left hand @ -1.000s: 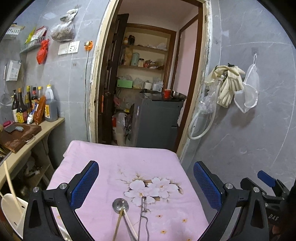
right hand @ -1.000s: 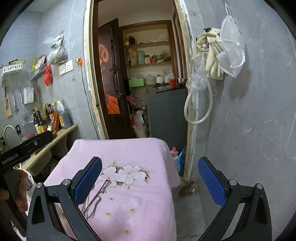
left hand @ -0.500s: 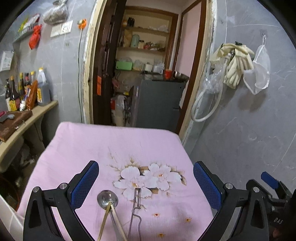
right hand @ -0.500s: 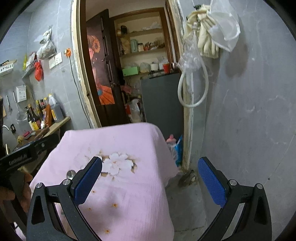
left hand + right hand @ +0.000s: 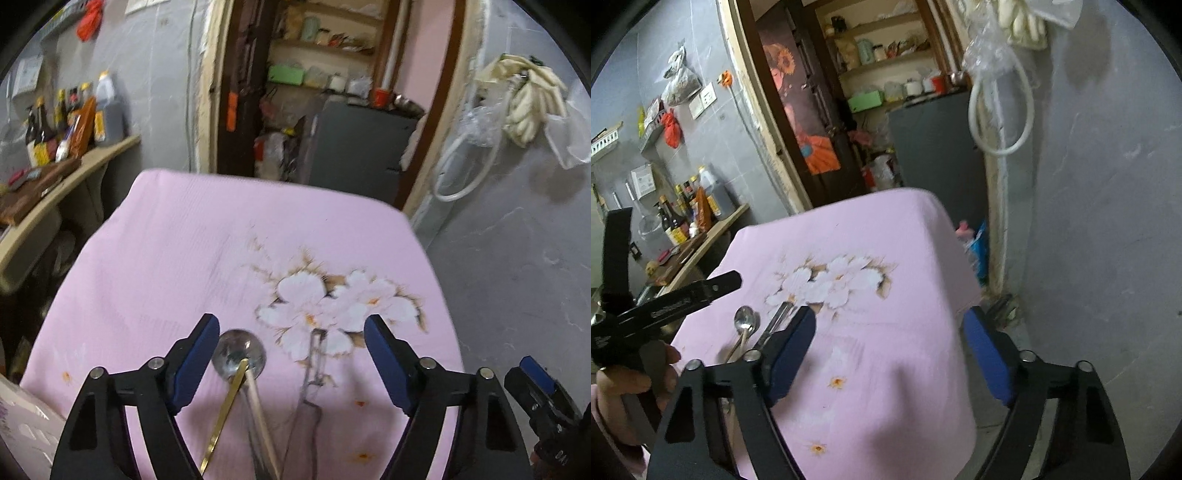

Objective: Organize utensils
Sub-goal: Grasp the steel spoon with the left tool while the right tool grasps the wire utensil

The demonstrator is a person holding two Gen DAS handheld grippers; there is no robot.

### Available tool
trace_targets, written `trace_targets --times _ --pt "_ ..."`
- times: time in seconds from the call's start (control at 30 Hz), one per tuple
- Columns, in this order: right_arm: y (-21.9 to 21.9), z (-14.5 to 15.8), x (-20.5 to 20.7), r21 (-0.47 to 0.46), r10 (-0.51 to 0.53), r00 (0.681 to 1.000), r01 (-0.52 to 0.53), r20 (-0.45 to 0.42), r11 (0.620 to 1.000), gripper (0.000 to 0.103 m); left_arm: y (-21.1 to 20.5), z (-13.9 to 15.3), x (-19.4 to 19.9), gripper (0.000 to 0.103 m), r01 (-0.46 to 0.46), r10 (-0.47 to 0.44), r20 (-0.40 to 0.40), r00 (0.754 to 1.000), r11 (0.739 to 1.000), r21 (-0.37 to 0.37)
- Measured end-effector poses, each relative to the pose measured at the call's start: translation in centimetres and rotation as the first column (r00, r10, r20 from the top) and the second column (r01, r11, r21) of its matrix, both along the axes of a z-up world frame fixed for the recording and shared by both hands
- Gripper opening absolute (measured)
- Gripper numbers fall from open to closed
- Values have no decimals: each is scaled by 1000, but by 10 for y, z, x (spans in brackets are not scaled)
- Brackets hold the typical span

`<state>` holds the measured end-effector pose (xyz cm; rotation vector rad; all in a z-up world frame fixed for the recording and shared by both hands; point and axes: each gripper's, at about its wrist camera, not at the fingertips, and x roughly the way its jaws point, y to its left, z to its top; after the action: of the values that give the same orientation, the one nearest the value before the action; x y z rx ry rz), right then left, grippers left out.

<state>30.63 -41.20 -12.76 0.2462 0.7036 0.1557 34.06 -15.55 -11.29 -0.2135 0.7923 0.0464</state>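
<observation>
Both grippers stood with their jaws spread wide and nothing between the blue pads. From its own camera, the left gripper (image 5: 291, 345) hung low over a pink cloth (image 5: 184, 258) printed with white flowers, which covered a table. Its left pad (image 5: 195, 358) sat just beside the bowl of a metal spoon (image 5: 239, 354), though whether pad and bowl touched could not be told. The spoon lay bowl-forward on the cloth, its handle running back toward the camera. Across the bowl lay the tips of two sticks, one brass-coloured (image 5: 225, 410) and one pale wood (image 5: 260, 410), which looked like chopsticks. To their right, a thin metal utensil (image 5: 314, 365) lay on the cloth, its far end on the flower print; its kind could not be made out. All of these sat within the span of the left gripper's open jaws, none of them gripped.

From the right wrist camera, the right gripper (image 5: 890, 339) hovered over the right part of the cloth (image 5: 886, 369), empty. The spoon (image 5: 746, 319) and the thin utensil (image 5: 777, 319) lay just past its left pad (image 5: 792, 350). The left gripper's black body (image 5: 665, 306) showed at the left, held in the person's left hand (image 5: 631, 384).
</observation>
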Motion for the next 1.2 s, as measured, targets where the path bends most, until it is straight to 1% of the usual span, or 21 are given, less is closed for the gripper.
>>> trace_targets --times 0.03,0.07,0.13,0.17,0.23,0.3,0.33,0.37,0.43,0.5,0.6,0.67,0.73,0.77,0.83,0.9,0.97,1.0,1.07,1.17,1.2 --pt "3 -5 4 13 20 1000 -20 -11 1000 65 2 -4 1 75 -10 10 -13 1000 1000 -7" --pt "6 -9 6 20 35 999 -35 -20 999 62 4 -7 2 73 -19 18 -25 1000 1000 -12" --pt "14 -20 16 48 77 996 -74 -49 996 51 9 -14 4 69 -41 40 -55 998 999 -19" --pt "14 -20 16 48 77 996 -74 -49 996 49 12 -18 5 65 -50 49 -71 996 999 -20" --pt "19 -26 21 57 96 993 -93 -63 994 41 15 -23 7 64 -63 61 -92 994 998 -18" --pt "26 -33 30 77 131 988 -125 -82 989 37 21 -32 11 60 -72 68 -121 990 997 -30" --pt "30 -36 35 80 151 984 -144 -92 986 36 23 -34 13 57 -76 71 -136 988 997 -31" --pt "41 -43 43 90 199 973 -190 -114 978 35 27 -38 16 56 -81 75 -158 985 996 -35" --pt "45 -45 46 98 217 969 -206 -119 974 35 33 -45 21 51 -87 74 -193 978 994 -59" --pt "56 -50 54 110 258 956 -244 -140 964 35 38 -52 23 49 -95 74 -229 971 992 -83" --pt "70 -57 63 141 291 943 -270 -162 952 35 40 -53 21 49 -80 57 -221 974 992 -100" --pt "77 -61 67 154 304 936 -279 -174 948 35 39 -53 21 49 -66 45 -217 975 994 -91" --pt "84 -66 72 161 321 929 -294 -181 942 28 39 -55 23 49 -57 38 -215 976 995 -86" --pt "91 -70 76 168 334 924 -305 -188 937 28 39 -55 23 48 -56 36 -214 976 995 -85" --pt "93 -71 77 177 339 922 -307 -189 935 26 44 -56 25 44 -58 37 -212 977 994 -91" --pt "98 -74 82 193 349 917 -313 -194 930 24 48 -55 26 38 -69 46 -212 976 992 -102" --pt "103 -75 86 204 359 912 -320 -200 925 24 52 -55 25 37 -75 48 -210 976 990 -122" --pt "108 -76 89 214 367 907 -325 -204 921 24 53 -55 24 32 -78 50 -210 976 989 -126" --pt "112 -78 93 228 384 899 -336 -212 914 24 53 -56 24 26 -86 60 -215 975 990 -113" --pt "127 -82 100 221 408 884 -360 -229 906 24 56 -56 23 21 -101 73 -217 973 987 -122" --pt "127 -82 100 221 408 884 -360 -229 906 24 56 -56 22 19 -105 77 -218 973 987 -121"
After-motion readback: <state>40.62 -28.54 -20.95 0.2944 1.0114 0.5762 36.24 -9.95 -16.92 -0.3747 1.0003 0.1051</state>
